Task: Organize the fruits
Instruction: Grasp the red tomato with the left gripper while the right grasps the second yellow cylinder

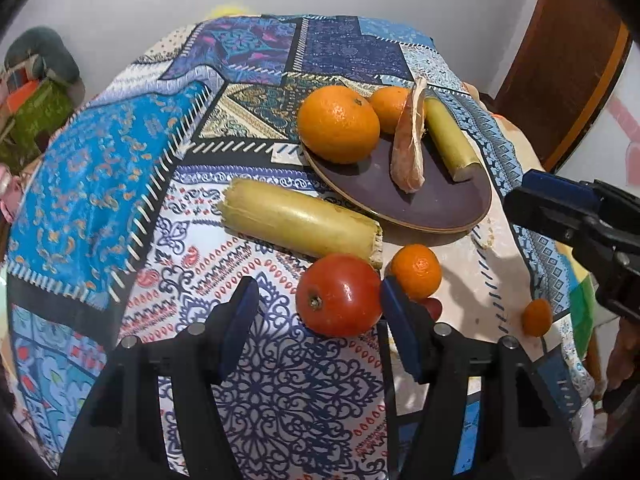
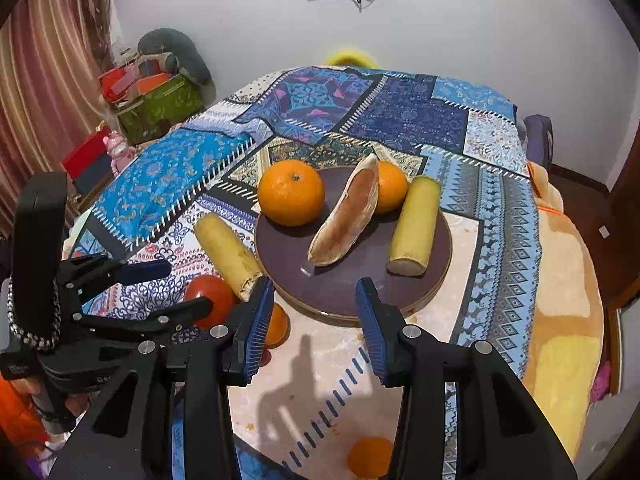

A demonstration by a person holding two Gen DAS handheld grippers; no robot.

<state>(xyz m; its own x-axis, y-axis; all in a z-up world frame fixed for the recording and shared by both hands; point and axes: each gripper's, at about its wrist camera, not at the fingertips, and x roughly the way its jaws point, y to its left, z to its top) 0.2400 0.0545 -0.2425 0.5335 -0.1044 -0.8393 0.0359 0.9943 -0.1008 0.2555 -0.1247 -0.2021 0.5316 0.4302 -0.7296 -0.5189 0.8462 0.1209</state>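
Note:
In the left wrist view my left gripper (image 1: 320, 286) stands open low over the cloth, its jaws either side of a red tomato (image 1: 338, 296); the right pad is close against it, the left pad apart. A mandarin (image 1: 416, 270) and a sugarcane piece (image 1: 300, 222) lie just beyond. My right gripper (image 2: 315, 286) is open with nothing between its fingers, just short of the dark plate (image 2: 340, 300). The plate holds a big orange (image 2: 291, 192), a smaller orange (image 2: 392, 188), a pomelo wedge (image 2: 348, 216) and a second sugarcane piece (image 2: 412, 226).
A tiny orange fruit (image 1: 538, 317) lies alone on the pale cloth near the table's right edge. A small red fruit (image 1: 434, 306) peeks from behind my left gripper's right finger. Boxes and a green bag (image 2: 160, 104) stand beyond the table's left side.

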